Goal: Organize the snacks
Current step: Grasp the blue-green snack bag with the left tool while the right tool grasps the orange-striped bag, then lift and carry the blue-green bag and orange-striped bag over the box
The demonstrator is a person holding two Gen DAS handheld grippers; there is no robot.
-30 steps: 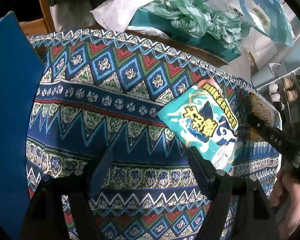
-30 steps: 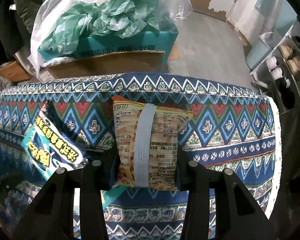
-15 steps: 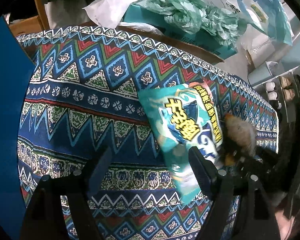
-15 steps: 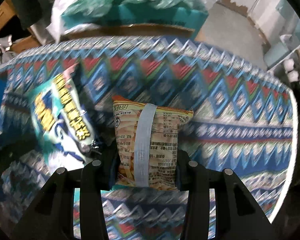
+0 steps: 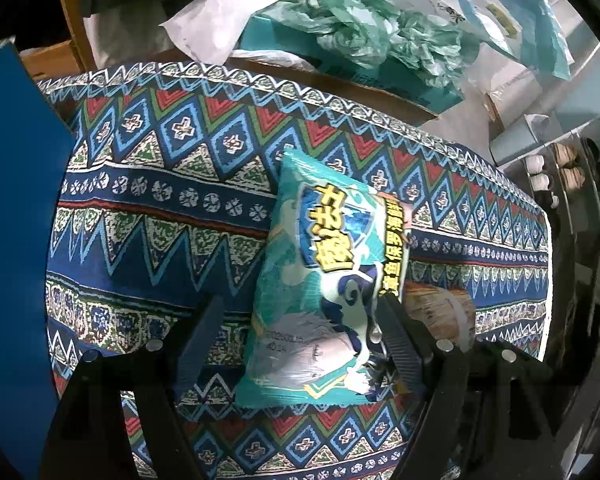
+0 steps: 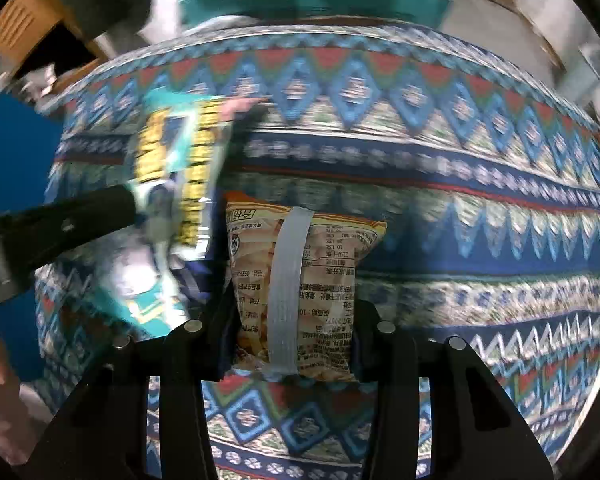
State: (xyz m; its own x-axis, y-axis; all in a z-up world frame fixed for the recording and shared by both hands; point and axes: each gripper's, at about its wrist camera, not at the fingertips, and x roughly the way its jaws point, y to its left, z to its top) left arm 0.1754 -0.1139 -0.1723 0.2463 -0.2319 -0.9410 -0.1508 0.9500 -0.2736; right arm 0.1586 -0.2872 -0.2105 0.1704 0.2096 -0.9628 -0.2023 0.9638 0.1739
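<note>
Two packets meet on the patterned desk (image 5: pixel 172 208): right tongs (image 6: pixel 292 320) clamp the orange snack bag (image 6: pixel 300 280), best lowered flush beside the teal snack bag (image 5: pixel 324 280) lying between the widening, unpressing left tongs (image 5: pixel 300 328).

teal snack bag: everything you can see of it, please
The teal snack bag is a glossy, puffed pillow pack with sealed ends, printed with yellow characters, a blue shield and wave art. It lies face up, lengthwise, on the patterned tablecloth. Its near end sits between the left gripper fingers, whose jaws are opening; the right-hand finger touches its edge. The orange snack bag in the right gripper adjoins it.
</note>
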